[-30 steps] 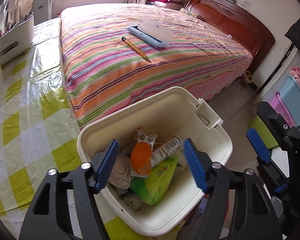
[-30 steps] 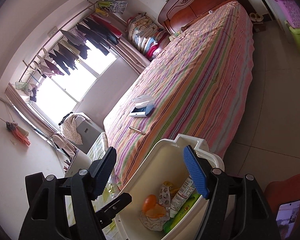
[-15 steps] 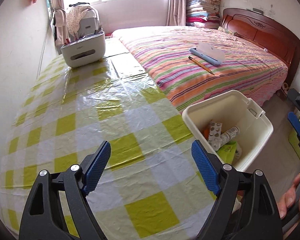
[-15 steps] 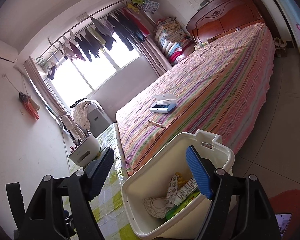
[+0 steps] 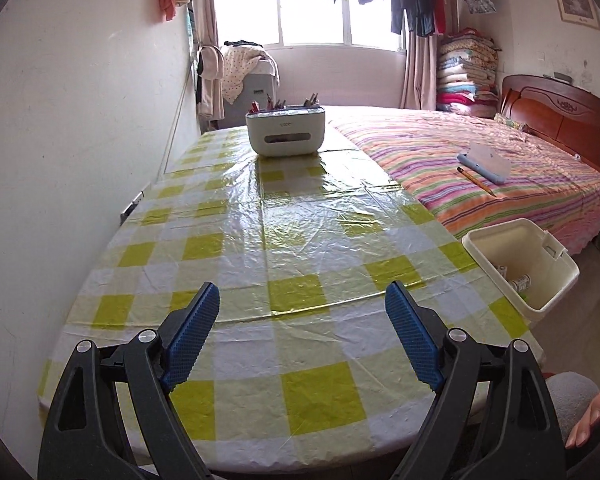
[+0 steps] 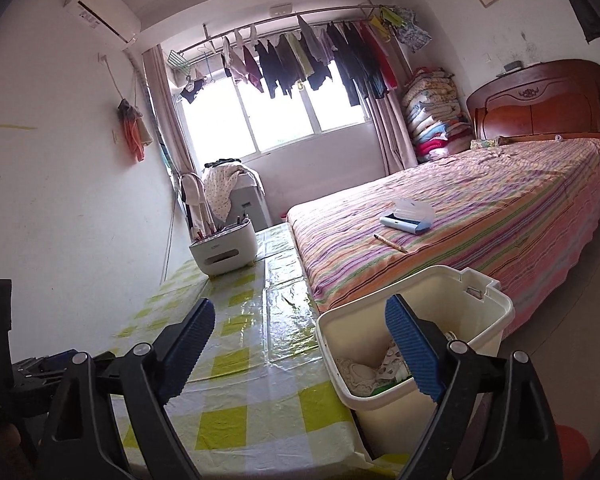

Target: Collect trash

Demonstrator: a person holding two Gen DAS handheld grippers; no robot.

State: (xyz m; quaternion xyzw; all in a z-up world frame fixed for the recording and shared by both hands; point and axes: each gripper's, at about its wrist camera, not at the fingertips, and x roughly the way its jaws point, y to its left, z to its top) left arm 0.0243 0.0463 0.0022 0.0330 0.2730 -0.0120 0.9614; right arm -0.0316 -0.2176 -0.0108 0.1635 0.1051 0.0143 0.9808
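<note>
Two large surfaces fill the room: striped bed (image 5: 500, 176) at 2 o'clock, checked table (image 5: 284, 240) ahead. White caddy (image 5: 286, 132) at 12 o'clock on the table. Cream trash bin (image 5: 540, 280) at 3 o'clock, beside the table's edge, holding wrappers and a bottle. Left gripper (image 5: 302, 336) wide open, empty. Right gripper (image 6: 300, 346) just opening, nothing between.

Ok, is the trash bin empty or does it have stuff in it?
Not empty: the cream bin holds crumpled wrappers, and the left wrist view shows a small bottle inside.
</note>
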